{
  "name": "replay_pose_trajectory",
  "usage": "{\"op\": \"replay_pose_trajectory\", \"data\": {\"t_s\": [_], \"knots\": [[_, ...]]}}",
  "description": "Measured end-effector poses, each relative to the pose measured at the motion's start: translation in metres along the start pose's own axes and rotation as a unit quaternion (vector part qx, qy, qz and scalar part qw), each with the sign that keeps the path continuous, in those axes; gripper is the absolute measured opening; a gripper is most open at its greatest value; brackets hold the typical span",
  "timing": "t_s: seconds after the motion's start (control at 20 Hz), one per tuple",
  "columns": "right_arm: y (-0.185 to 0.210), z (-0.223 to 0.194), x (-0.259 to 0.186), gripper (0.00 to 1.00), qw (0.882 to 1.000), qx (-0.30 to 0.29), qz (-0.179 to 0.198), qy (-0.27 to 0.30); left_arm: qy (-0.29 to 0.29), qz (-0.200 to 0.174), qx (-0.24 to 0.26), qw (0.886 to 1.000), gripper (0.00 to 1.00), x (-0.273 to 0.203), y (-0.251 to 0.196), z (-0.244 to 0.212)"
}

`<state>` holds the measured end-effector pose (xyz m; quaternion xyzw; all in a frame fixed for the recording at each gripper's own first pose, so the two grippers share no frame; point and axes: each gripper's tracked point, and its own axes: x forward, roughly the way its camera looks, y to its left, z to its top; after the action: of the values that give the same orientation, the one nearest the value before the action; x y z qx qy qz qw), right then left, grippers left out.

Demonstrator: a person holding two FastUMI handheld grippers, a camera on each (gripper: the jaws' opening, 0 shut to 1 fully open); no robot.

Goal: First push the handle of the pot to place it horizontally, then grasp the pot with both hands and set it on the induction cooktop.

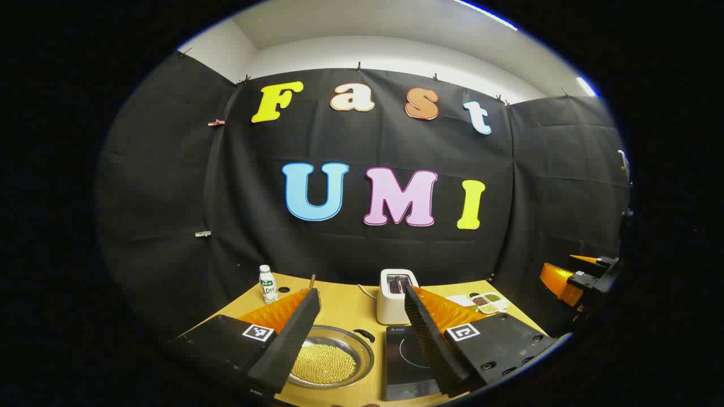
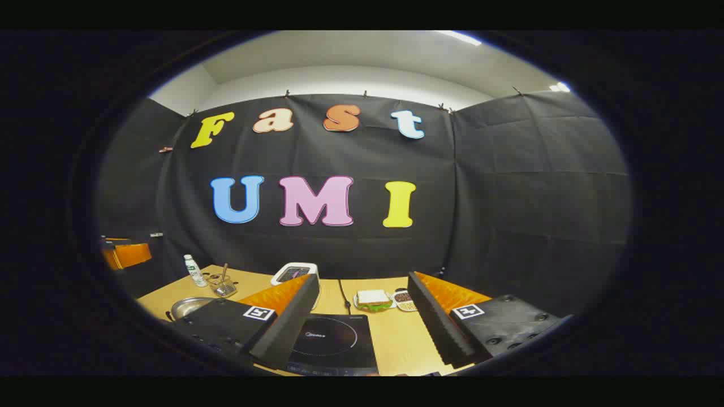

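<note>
Grippers hovering spread wide above the table, each holding nothing.

In the left gripper view, the left gripper is framing the pot of yellow beads, lying beside its left finger with a black handle pointing toward the induction cooktop beside the right finger; a white toaster is standing beyond. In the right gripper view, the right gripper is framing the cooktop, the pot sitting left of its left finger.
</note>
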<state>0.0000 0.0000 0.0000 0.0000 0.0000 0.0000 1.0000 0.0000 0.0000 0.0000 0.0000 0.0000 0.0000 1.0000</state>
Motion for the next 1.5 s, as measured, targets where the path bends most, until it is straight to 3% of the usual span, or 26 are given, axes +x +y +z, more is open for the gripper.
{"op": "replay_pose_trajectory", "data": {"t_s": [0.4, 0.6, 1.05, 1.5], "knots": [[-0.009, -0.015, 0.026, 0.98, 0.999, 0.009, 0.038, 0.018, -0.009, 0.01, -0.014, 1.0, 0.95, 0.016, -0.037, -0.003], [-0.013, -0.008, 0.025, 0.98, 0.999, 0.008, 0.032, 0.003, -0.004, 0.001, -0.006, 1.0, 0.95, 0.02, -0.048, -0.003], [-0.014, -0.009, 0.008, 0.98, 1.0, -0.005, -0.005, 0.0, 0.015, -0.002, -0.012, 1.0, 0.92, 0.019, -0.014, -0.025], [0.011, -0.017, -0.004, 0.98, 1.0, -0.006, 0.003, 0.012, 0.031, -0.022, 0.012, 0.999, 0.95, 0.013, -0.005, -0.04]]}}
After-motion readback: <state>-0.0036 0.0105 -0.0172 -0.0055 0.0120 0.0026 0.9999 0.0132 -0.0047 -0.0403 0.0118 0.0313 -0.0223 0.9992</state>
